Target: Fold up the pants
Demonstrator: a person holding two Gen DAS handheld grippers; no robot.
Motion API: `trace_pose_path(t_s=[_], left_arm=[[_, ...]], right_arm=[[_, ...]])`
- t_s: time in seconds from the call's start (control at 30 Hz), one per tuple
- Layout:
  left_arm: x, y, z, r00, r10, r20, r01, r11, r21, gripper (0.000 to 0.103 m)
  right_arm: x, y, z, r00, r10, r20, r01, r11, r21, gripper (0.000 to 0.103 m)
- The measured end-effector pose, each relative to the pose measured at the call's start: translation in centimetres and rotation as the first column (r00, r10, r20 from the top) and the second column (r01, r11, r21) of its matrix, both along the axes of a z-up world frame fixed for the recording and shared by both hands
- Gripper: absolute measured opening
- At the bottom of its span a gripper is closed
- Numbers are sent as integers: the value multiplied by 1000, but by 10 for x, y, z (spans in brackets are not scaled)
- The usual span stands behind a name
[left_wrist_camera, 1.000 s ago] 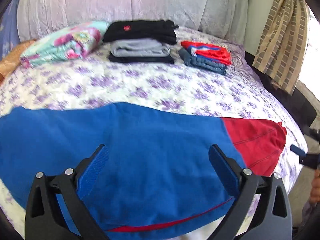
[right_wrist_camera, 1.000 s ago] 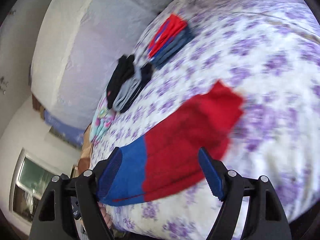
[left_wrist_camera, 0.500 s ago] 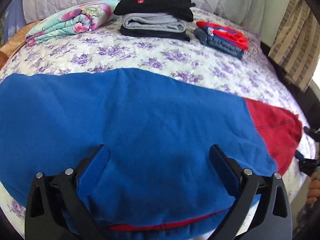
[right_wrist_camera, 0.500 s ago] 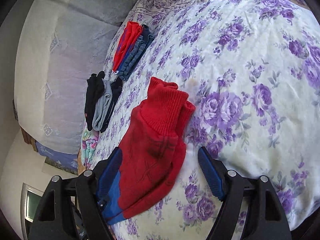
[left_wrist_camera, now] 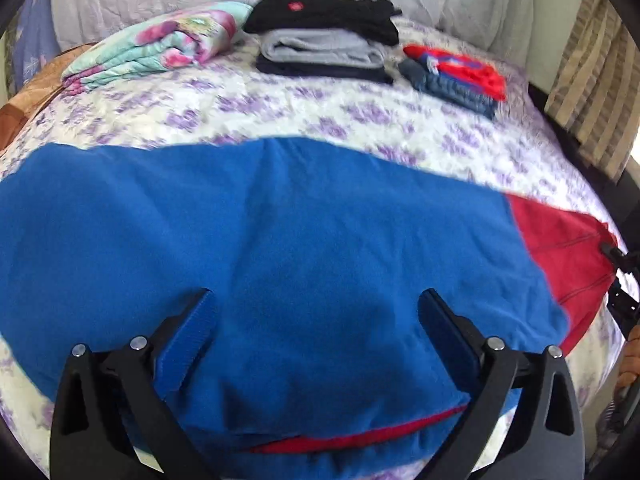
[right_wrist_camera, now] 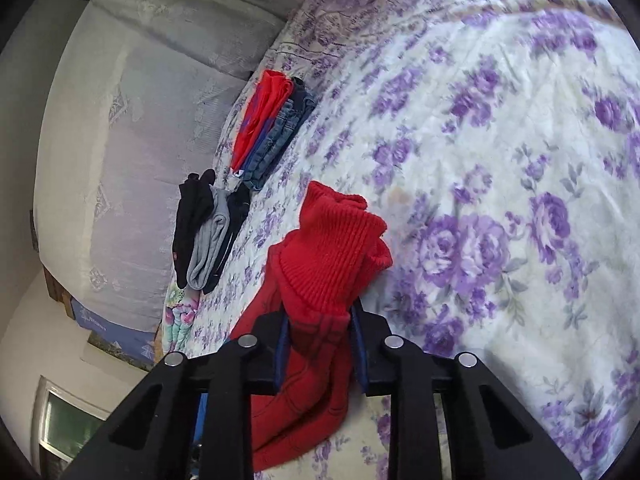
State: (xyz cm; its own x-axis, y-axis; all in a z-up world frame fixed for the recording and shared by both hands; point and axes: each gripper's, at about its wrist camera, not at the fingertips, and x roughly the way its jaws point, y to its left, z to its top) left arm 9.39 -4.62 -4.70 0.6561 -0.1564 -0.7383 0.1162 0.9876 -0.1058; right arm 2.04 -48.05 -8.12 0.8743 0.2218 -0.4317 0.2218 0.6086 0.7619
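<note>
The blue pants [left_wrist_camera: 280, 248] with red lower legs [left_wrist_camera: 560, 252] lie flat across the near part of the floral bed. My left gripper [left_wrist_camera: 316, 320] is open, its jaws spread wide over the blue cloth near the red waistband edge [left_wrist_camera: 352, 436]. My right gripper [right_wrist_camera: 320, 324] is shut on the red ribbed cuff end [right_wrist_camera: 332, 248] of the pants, whose cuffs stick out past the fingers. The right gripper also shows at the far right edge of the left wrist view [left_wrist_camera: 618, 280].
At the back of the bed [left_wrist_camera: 360, 116] stand a folded stack of black and grey clothes [left_wrist_camera: 324, 44], a folded red and denim stack [left_wrist_camera: 456, 76], and a floral folded blanket [left_wrist_camera: 156, 52]. A striped curtain [left_wrist_camera: 592, 76] hangs at the right, beside the bed's dark edge.
My right gripper has closed on the red cuff end of the pants; it was open around it before. The left gripper stays open over the blue cloth and has shifted slightly.
</note>
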Motion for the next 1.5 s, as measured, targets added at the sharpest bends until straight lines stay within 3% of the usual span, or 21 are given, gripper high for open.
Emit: trace_pose_path(t_s=[0.1,0.2,0.33,0.4,0.5,0.57,0.63,0.7,0.8,0.83,0.87,0.9,0.93,1.03,1.1,1.17,1.23,1.27,1.33,1.43,1.5], left_arm=[[-14,36,23,990,96,102,-100,994,36,99],[-25,90,37,962,236,138,-241,970,19,99],[-44,156,44,905,400,145,-395,917,-62,99],[-52,178,46,881,451,145,-441,893,-95,99],[-58,200,50,856,493,155,-479,870,-117,99],[-62,208,52,849,503,163,-489,864,-121,99],[-63,215,53,844,511,165,-496,859,-125,99],[-65,221,52,840,518,162,-501,855,-133,99],[-66,227,49,835,531,148,-512,846,-149,99],[-66,229,47,834,533,142,-513,844,-154,99],[-65,229,44,835,534,131,-514,843,-159,99],[-63,229,42,837,533,124,-514,843,-160,99],[-61,228,39,840,531,112,-512,844,-161,99],[-59,226,36,847,524,90,-505,846,-171,99],[-60,225,37,847,522,97,-504,848,-165,99],[-61,225,40,842,529,109,-512,846,-149,99],[-63,228,41,838,535,110,-518,842,-152,99],[-63,229,41,836,539,106,-521,839,-159,99],[-63,231,39,834,543,98,-526,835,-160,99],[-62,231,37,832,548,89,-532,833,-154,99],[-61,232,37,832,549,84,-534,832,-153,99]], right_arm=[[4,32,41,999,19,36,-10,976,-220,25],[9,80,82,995,73,68,-34,891,-453,25],[21,163,112,977,200,73,-99,729,-677,24],[28,214,112,962,272,38,-143,616,-775,24],[43,289,87,921,375,-110,-271,412,-870,27],[47,328,61,870,441,-221,-376,304,-875,28],[41,344,49,842,477,-253,-407,254,-877,30],[33,338,55,821,521,-233,-427,291,-856,30],[27,300,78,811,565,-154,-467,466,-752,37],[25,288,86,803,583,-121,-482,516,-708,44],[23,281,91,788,607,-99,-505,547,-668,70],[22,278,93,771,630,-92,-526,548,-651,78],[20,281,92,758,646,-91,-534,534,-655,78],[18,303,81,741,656,-146,-537,447,-715,78],[15,307,81,740,664,-112,-526,466,-711,75],[18,301,85,791,606,-86,-467,506,-725,71],[29,291,88,873,481,-76,-365,542,-757,69],[36,286,87,898,433,-74,-332,558,-761,67],[47,283,80,915,391,-99,-324,565,-759,67],[54,298,56,890,418,-181,-398,521,-755,67],[60,314,30,846,443,-297,-495,442,-748,68]])
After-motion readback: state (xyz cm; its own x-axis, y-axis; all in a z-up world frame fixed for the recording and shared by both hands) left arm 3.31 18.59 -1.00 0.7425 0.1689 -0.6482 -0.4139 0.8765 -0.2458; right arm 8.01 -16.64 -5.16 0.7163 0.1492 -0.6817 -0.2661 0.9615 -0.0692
